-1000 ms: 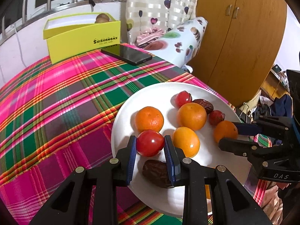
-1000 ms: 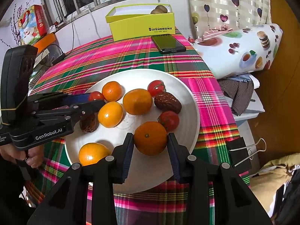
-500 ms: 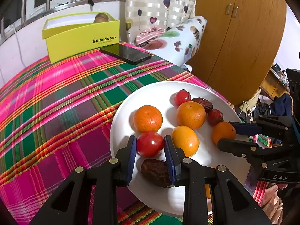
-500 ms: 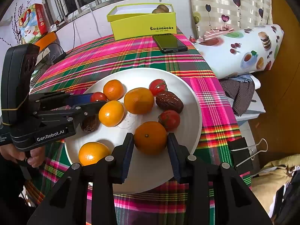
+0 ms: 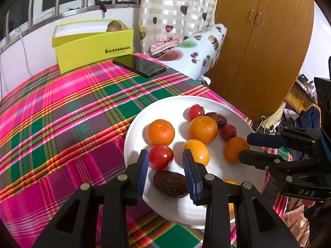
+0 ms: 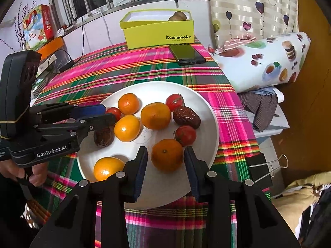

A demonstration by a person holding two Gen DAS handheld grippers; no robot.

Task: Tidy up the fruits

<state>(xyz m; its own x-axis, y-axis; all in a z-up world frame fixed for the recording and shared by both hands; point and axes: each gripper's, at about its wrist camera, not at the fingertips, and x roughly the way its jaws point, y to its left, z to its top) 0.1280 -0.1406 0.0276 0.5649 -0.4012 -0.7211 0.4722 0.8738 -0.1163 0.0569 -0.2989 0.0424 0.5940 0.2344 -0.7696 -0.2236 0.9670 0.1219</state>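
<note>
A white plate (image 5: 165, 107) (image 6: 209, 111) holds several oranges, red tomatoes and brown dates. My left gripper (image 5: 165, 157) is open, its jaws on either side of a red tomato (image 5: 161, 156) with small gaps, above a date (image 5: 170, 183). It also shows in the right wrist view (image 6: 103, 113). My right gripper (image 6: 165, 155) is open around an orange (image 6: 167, 155) at the plate's near edge, not squeezing it; it also shows in the left wrist view (image 5: 246, 147).
A yellow box (image 5: 93, 47) (image 6: 158, 31) with brown fruit inside stands at the table's far side, a black phone (image 5: 142, 65) (image 6: 187, 54) beside it. The plaid cloth (image 5: 51, 113) covers the table. A pillow (image 6: 264, 60) and wooden wardrobe (image 5: 258, 41) are to the right.
Both grippers have opened a little, releasing their hold on the tomato and the orange, and drawn slightly back. The fruits stay on the plate.
</note>
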